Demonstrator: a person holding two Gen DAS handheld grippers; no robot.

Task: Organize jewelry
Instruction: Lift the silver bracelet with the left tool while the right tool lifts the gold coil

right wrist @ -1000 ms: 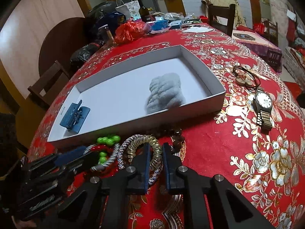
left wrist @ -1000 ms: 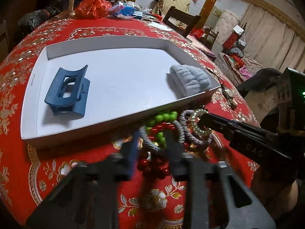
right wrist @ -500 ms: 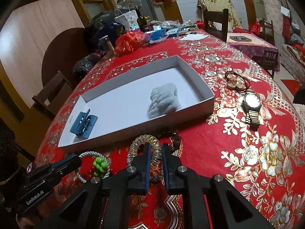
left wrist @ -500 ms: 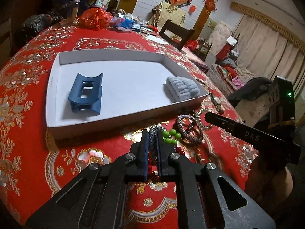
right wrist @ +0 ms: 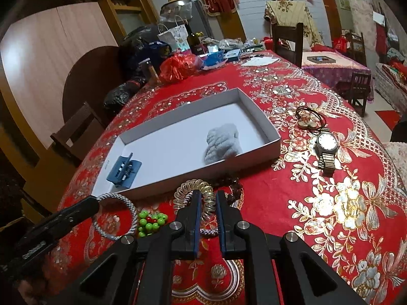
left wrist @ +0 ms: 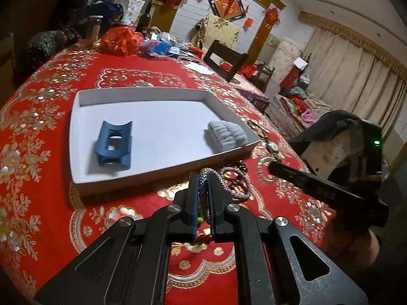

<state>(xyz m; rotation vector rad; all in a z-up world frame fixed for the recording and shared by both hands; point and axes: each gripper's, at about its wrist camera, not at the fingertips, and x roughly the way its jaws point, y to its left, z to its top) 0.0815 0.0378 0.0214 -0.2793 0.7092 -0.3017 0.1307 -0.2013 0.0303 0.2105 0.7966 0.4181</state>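
Note:
My left gripper is shut on a grey braided cord bracelet and holds it above the red tablecloth; in the right wrist view the bracelet hangs as a loop from it. My right gripper is shut on a clear spiral hair tie, also lifted. A white tray holds a blue hair claw and a grey fluffy scrunchie. Green and red beads, a dark bead bracelet and another braided bracelet lie in front of the tray.
A wristwatch and a black-cord pendant lie right of the tray. Bags, a bottle and clutter fill the far table side. Wooden chairs stand around the table.
Both grippers have risen from the jewelry pile. The left one closed on the grey braided bracelet and lifted it; the right one lifted the spiral hair tie.

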